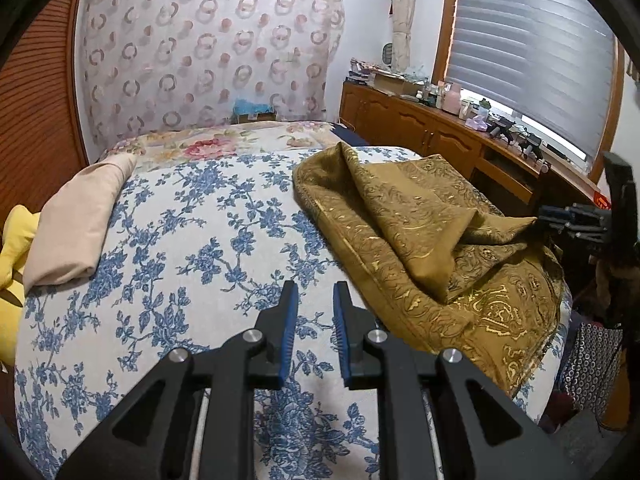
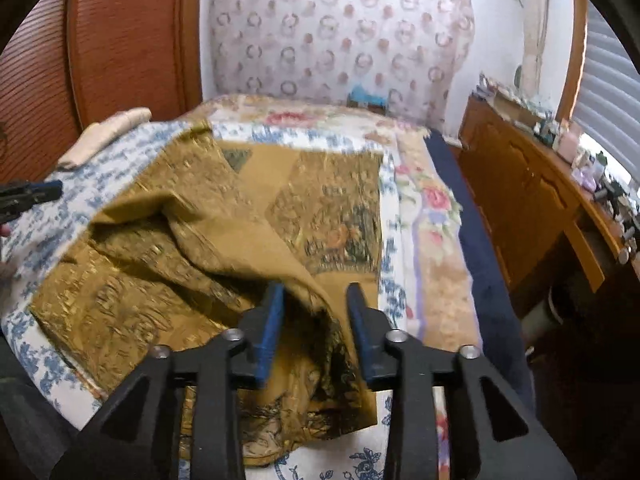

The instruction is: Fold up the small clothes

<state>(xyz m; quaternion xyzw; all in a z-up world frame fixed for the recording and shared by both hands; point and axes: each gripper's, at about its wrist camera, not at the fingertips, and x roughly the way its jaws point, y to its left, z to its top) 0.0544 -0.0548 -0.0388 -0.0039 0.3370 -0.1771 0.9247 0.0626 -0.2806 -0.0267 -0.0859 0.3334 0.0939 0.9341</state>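
Observation:
An olive-gold brocade cloth (image 1: pixel 432 248) lies crumpled on the right side of the bed (image 1: pixel 180 240), with one corner folded over itself. My left gripper (image 1: pixel 316 294) hovers over the blue-flowered bedspread just left of the cloth's edge, its blue pads a narrow gap apart and nothing between them. My right gripper (image 2: pixel 317 292) stands over the cloth's (image 2: pixel 192 216) near part with its jaws apart. A raised fold of the cloth runs between the jaws, and the pads do not clamp it. In the left wrist view the right gripper (image 1: pixel 568 220) sits at the cloth's right corner.
A folded beige cloth (image 1: pixel 80 220) and a yellow item (image 1: pixel 12 248) lie at the bed's left side. A wooden cabinet (image 1: pixel 420 120) loaded with small things runs along the right under a window blind (image 1: pixel 532 48). A patterned curtain (image 1: pixel 208 48) hangs behind the bed.

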